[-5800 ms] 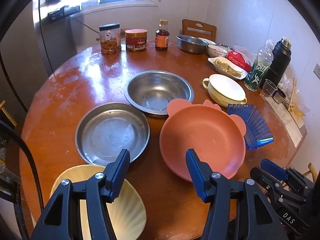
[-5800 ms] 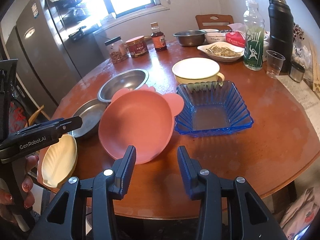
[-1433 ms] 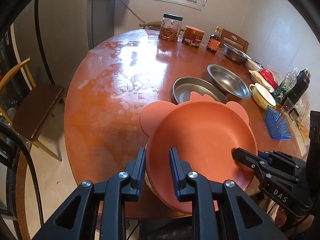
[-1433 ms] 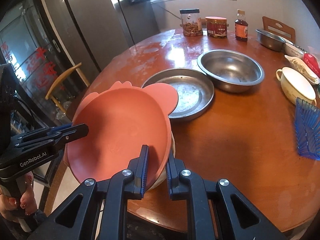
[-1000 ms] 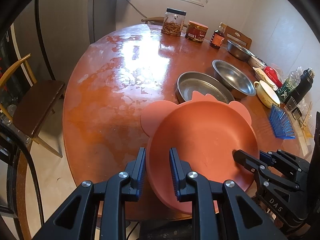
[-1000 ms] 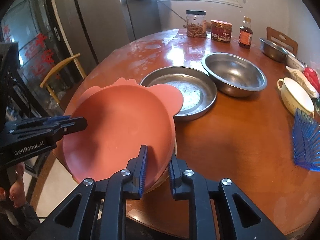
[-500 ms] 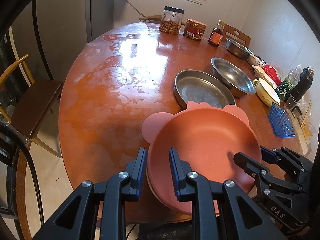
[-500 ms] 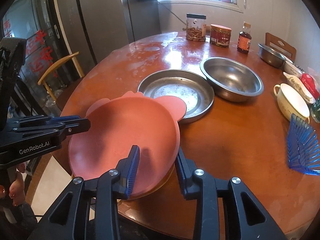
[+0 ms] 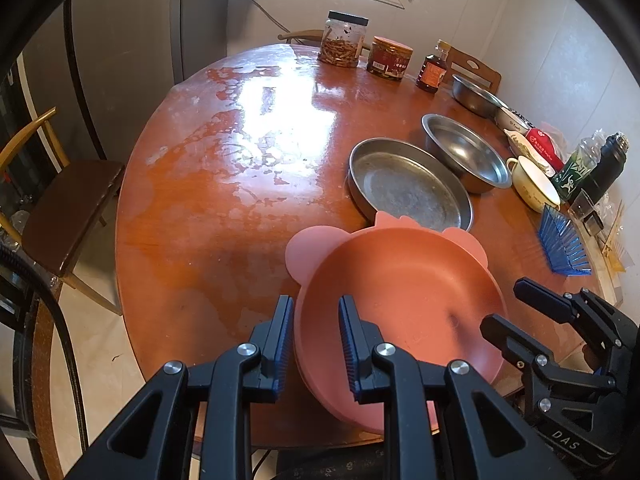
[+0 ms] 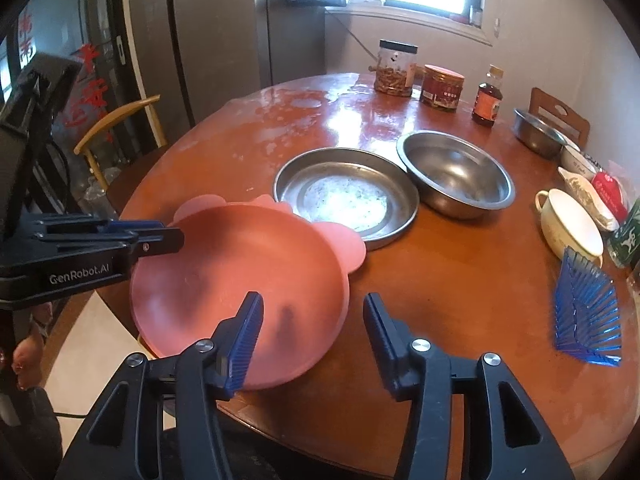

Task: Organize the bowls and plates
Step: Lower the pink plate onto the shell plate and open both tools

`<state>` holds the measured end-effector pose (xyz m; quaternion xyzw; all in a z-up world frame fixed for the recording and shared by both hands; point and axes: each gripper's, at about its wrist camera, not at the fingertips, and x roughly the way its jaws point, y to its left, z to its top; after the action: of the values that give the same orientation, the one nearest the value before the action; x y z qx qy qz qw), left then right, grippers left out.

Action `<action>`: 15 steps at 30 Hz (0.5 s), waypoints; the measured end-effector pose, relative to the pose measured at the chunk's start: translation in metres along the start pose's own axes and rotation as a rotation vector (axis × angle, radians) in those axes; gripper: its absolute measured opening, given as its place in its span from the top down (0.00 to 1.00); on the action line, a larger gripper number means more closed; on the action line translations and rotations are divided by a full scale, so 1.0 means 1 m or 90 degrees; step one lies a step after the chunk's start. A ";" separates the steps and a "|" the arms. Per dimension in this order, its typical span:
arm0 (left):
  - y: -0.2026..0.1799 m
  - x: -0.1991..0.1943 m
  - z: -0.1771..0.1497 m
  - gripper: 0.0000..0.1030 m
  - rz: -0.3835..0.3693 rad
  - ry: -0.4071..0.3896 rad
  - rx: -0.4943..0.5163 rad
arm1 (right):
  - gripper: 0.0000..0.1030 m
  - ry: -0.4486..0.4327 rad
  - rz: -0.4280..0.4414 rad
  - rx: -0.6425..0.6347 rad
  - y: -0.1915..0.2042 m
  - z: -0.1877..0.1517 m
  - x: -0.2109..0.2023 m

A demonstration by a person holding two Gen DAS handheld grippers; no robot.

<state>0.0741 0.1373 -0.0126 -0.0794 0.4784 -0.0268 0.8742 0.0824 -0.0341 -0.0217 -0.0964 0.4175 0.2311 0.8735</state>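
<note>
While the round wooden surface point(image 9: 248, 184) spreads out ahead of both sets of fingers, the left gripper point(image 9: 314, 344) points steeply down at its near edge, its fingers clenched on the near rim of the pink eared plate point(image 9: 400, 300), one finger outside the rim and one inside. The right gripper point(image 10: 312, 332) tilts down at the opposite side of the same plate point(image 10: 236, 276); its fingers are opening, released from the rim, which passes between them without touching either pad. The plate lies at the surface's near edge, partly overhanging it, and a pale sliver of another dish peeks out beneath it.

Just beyond the plate, past the fingertips, sits a shallow steel pan point(image 10: 346, 196), empty apart from a whitish film on its bottom. Touching it on the far right is a deeper steel bowl point(image 10: 456, 174), empty. Further right stand a cream handled bowl point(image 10: 570, 222), closed by a lid or plate, and a blue ribbed glass dish point(image 10: 586, 312), tilted on edge. At the surface's far side stand two jars and a small bottle.
</note>
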 end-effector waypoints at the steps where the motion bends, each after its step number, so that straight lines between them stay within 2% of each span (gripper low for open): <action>1: 0.000 0.000 0.000 0.77 -0.001 0.000 0.001 | 0.48 0.005 0.002 0.007 -0.002 0.000 0.001; 15: -0.004 -0.005 0.002 0.76 0.007 -0.011 -0.002 | 0.48 0.012 0.024 0.055 -0.014 -0.003 -0.001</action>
<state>0.0728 0.1337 -0.0067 -0.0783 0.4713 -0.0205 0.8782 0.0864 -0.0477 -0.0234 -0.0527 0.4370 0.2279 0.8685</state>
